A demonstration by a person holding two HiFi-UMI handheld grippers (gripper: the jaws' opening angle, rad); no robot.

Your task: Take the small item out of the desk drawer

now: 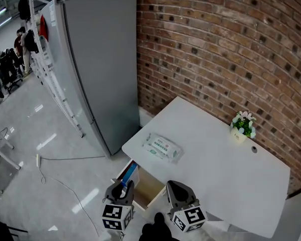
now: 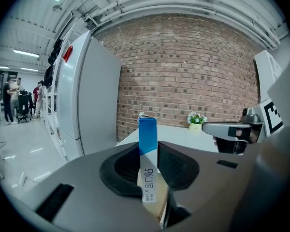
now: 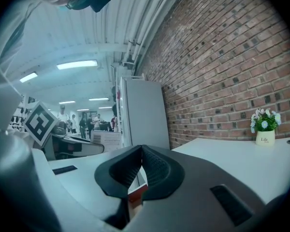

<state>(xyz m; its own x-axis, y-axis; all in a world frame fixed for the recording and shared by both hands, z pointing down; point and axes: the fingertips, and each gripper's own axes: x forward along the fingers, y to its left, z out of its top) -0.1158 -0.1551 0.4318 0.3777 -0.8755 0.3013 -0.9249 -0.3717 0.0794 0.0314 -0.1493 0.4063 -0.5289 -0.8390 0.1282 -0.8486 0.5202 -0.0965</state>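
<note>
Box clamped in my left hand-held gripper (right hand-held gripper clenched, empty), held over the open drawer for carrying out.

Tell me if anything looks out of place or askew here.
Only the drawer stands open under the desk. The left gripper holds a blue-and-white box upright. Nothing looks spilled or askew.

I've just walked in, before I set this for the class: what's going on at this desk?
A person works two handheld grippers at a white desk whose drawer stands open. The left gripper is clamped on a small blue and white box, held upright over the drawer. The right gripper is alongside, jaws together and empty. A wipes packet and flower pot sit on top.
</note>
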